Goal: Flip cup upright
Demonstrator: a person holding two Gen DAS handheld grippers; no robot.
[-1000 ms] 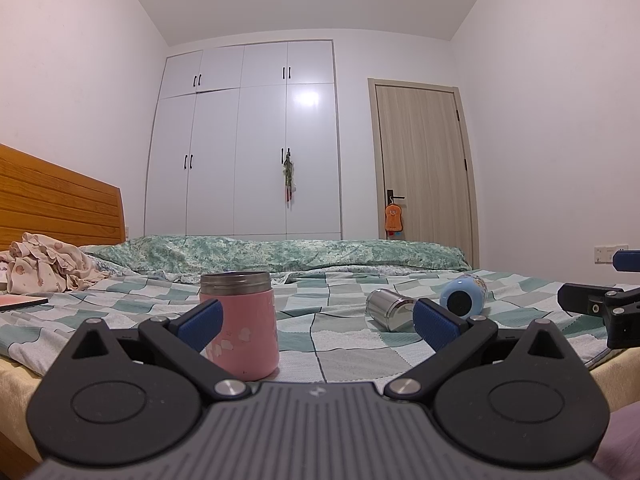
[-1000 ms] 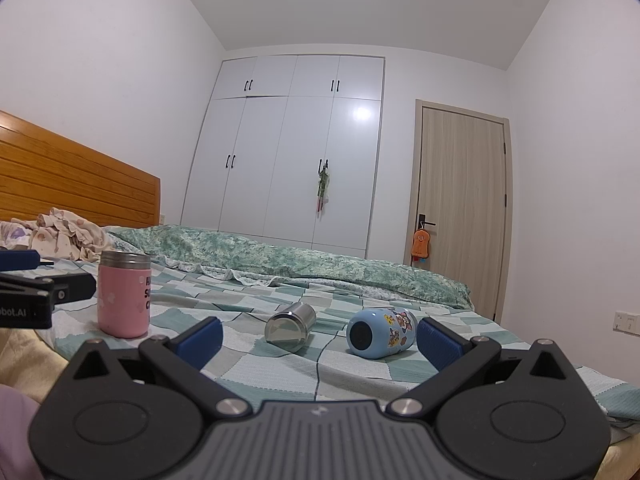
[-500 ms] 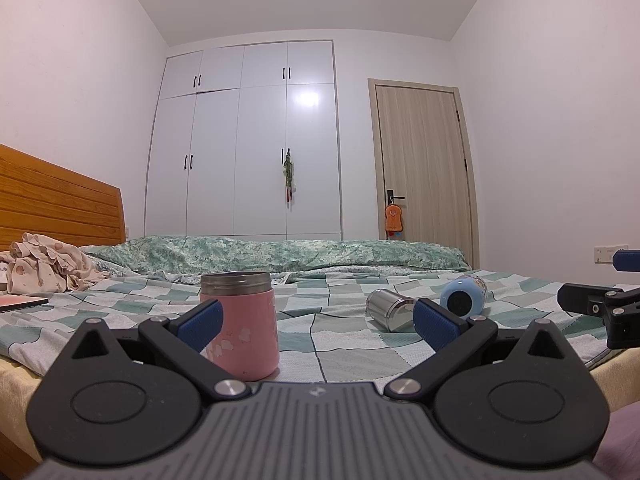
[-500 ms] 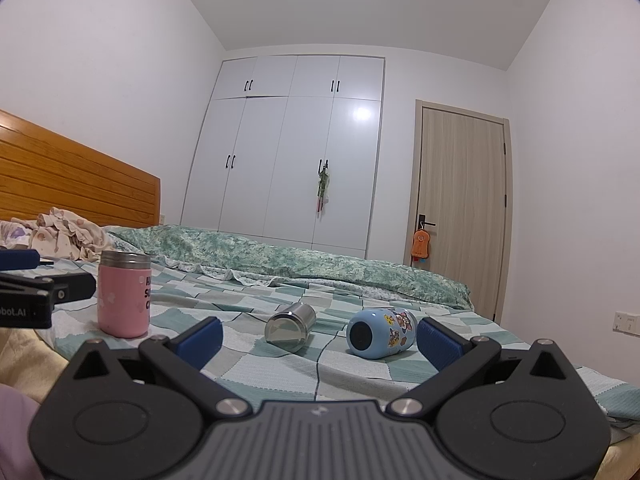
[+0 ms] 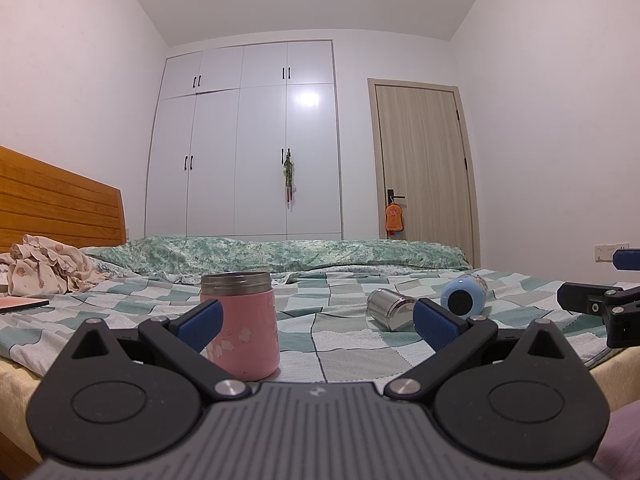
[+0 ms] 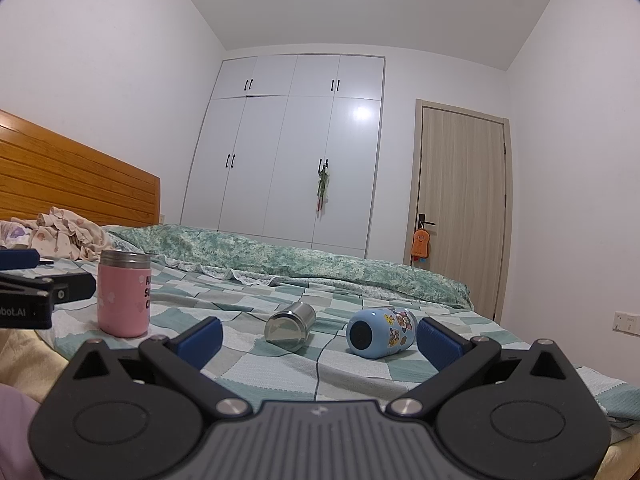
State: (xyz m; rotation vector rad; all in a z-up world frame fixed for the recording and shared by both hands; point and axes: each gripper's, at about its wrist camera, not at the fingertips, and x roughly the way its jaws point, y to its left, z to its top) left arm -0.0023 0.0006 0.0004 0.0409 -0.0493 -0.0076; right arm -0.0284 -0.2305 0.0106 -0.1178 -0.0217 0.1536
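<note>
A pink cup [image 5: 244, 324] with a steel rim stands upright on the checked bedspread [image 5: 344, 344]; it also shows in the right wrist view [image 6: 124, 294]. A steel cup [image 6: 290, 325] lies on its side mid-bed, as does a blue stickered cup [image 6: 380, 338]. Both also show in the left wrist view, steel [image 5: 390, 306] and blue [image 5: 464, 295]. My left gripper [image 5: 318, 322] is open and empty, just short of the pink cup. My right gripper [image 6: 318, 338] is open and empty, in front of the two lying cups.
A wooden headboard [image 6: 72, 180] and crumpled clothes [image 6: 68, 236] are at the left. A folded green quilt [image 6: 320, 264] lies across the far side of the bed. White wardrobe [image 6: 296, 152] and a door [image 6: 460, 208] stand behind. The bed's near edge is just below the grippers.
</note>
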